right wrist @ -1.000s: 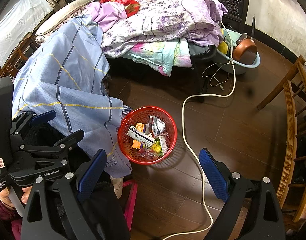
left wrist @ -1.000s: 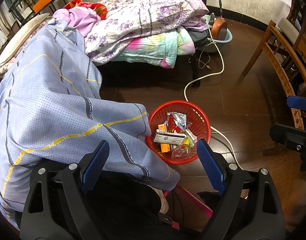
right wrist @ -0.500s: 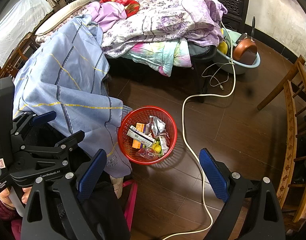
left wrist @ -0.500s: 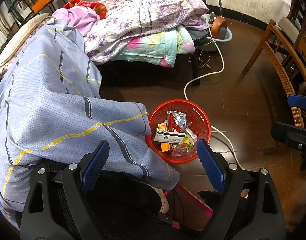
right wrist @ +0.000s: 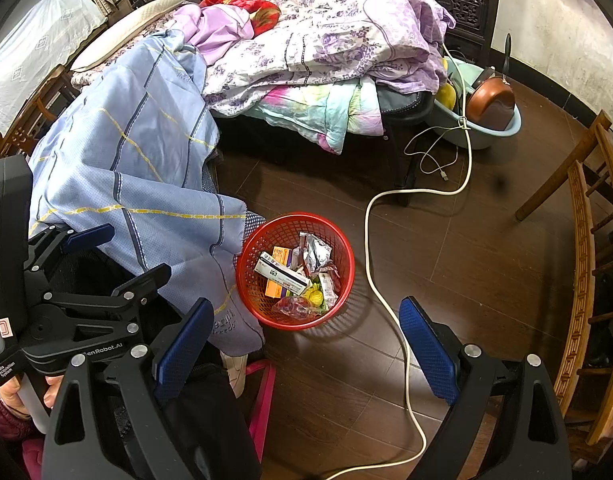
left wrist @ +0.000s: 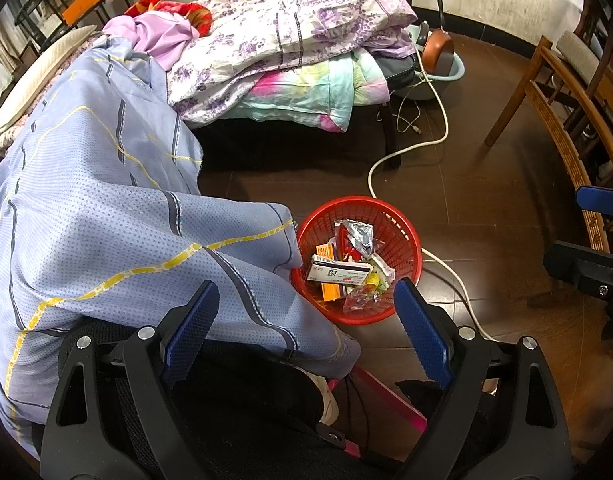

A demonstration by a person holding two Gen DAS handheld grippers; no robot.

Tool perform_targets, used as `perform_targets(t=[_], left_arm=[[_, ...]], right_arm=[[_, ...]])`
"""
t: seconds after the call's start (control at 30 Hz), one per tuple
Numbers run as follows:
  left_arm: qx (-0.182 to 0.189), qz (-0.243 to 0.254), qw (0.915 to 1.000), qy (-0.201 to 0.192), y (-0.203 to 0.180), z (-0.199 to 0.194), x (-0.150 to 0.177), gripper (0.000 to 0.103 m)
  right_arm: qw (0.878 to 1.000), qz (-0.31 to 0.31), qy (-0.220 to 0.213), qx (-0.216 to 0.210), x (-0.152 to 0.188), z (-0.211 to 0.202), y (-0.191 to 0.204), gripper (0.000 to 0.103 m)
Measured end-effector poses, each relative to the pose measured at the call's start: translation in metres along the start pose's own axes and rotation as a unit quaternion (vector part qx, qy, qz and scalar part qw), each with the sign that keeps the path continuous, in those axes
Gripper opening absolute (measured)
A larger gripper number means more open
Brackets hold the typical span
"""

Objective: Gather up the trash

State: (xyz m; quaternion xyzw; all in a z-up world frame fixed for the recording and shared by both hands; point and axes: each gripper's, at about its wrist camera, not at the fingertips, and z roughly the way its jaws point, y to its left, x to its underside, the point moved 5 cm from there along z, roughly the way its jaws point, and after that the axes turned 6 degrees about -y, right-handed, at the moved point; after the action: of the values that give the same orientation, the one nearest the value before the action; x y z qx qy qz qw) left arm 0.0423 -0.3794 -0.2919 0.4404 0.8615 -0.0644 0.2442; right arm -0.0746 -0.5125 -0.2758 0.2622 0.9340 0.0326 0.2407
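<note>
A red mesh basket (left wrist: 402,236) stands on the dark wood floor, also in the right wrist view (right wrist: 342,256). It holds trash: a white and purple box (left wrist: 338,272), an orange box (right wrist: 280,258), a silver wrapper (right wrist: 316,250) and clear wrappers. My left gripper (left wrist: 306,332) is open and empty, held above the floor just short of the basket. My right gripper (right wrist: 302,340) is open and empty, above the floor near the basket. The left gripper also shows at the left of the right wrist view (right wrist: 114,256).
A blue bedsheet (left wrist: 106,208) hangs beside the basket and touches its rim. A bed with piled quilts (left wrist: 290,40) is behind. A white cable (right wrist: 370,240) runs across the floor right of the basket. A wooden chair (left wrist: 566,120) stands right. A pink stool frame (right wrist: 262,392) is below.
</note>
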Motion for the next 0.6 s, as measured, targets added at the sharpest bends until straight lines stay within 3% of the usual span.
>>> perform_targets(t=[0.6], left_arm=[[-0.001,0.002,1.0,0.004,-0.0005,0.0004,0.0004,0.086]], right_arm=[[1.0,0.002,0.0,-0.001,-0.0024,-0.001,0.001,0.092]])
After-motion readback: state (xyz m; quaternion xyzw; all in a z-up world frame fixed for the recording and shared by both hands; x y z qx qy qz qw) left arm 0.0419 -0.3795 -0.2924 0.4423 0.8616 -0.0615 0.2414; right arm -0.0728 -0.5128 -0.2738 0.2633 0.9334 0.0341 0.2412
